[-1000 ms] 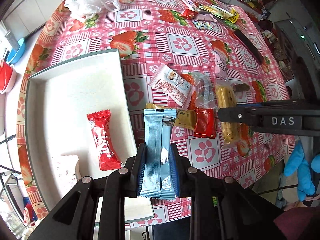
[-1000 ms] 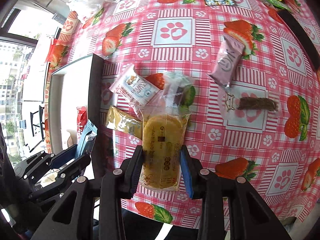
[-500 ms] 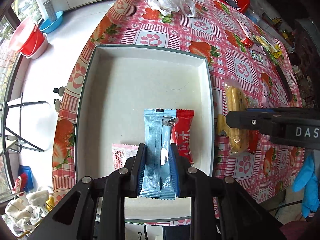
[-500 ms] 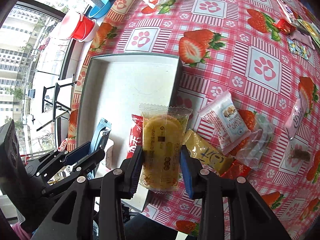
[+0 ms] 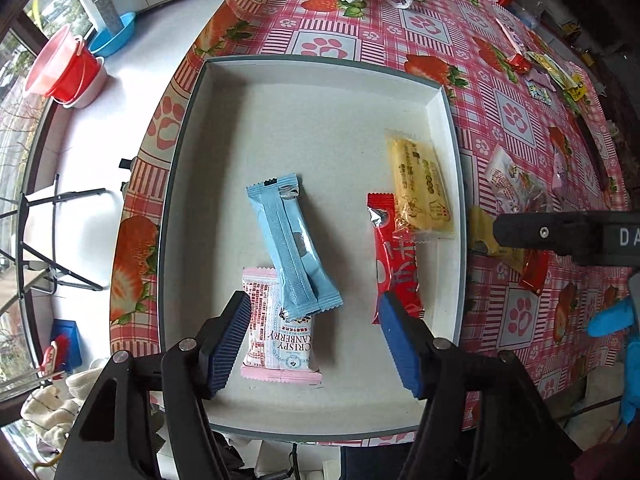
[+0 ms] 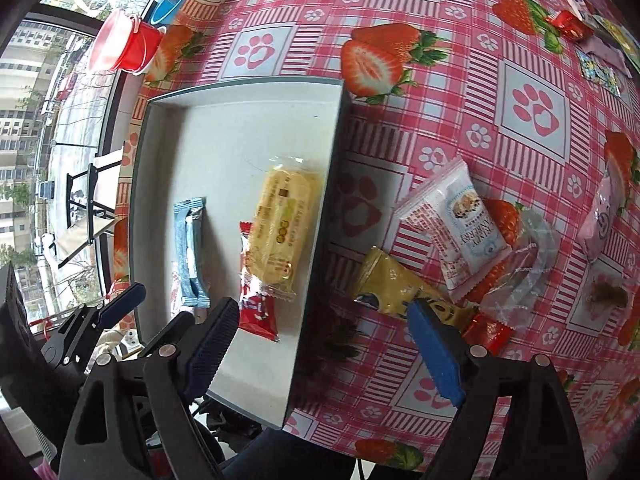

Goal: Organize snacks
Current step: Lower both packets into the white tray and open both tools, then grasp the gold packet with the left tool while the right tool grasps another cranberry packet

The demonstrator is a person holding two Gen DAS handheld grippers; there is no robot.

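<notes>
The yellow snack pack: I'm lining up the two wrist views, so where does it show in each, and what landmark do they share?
Left wrist: the yellow snack pack lies right of centre in the white tray, its lower end over the red wrapper.
Right wrist: the pack lies just left of centre, along the tray's right wall.
Shared landmark: the blue wrapper.

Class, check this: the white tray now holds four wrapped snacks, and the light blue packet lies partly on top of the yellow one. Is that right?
Not quite. The tray does hold four snacks, but the light blue packet lies partly on the pink cranberry packet, apart from the yellow packet, which overlaps the red packet. The left wrist view shows it.
</notes>
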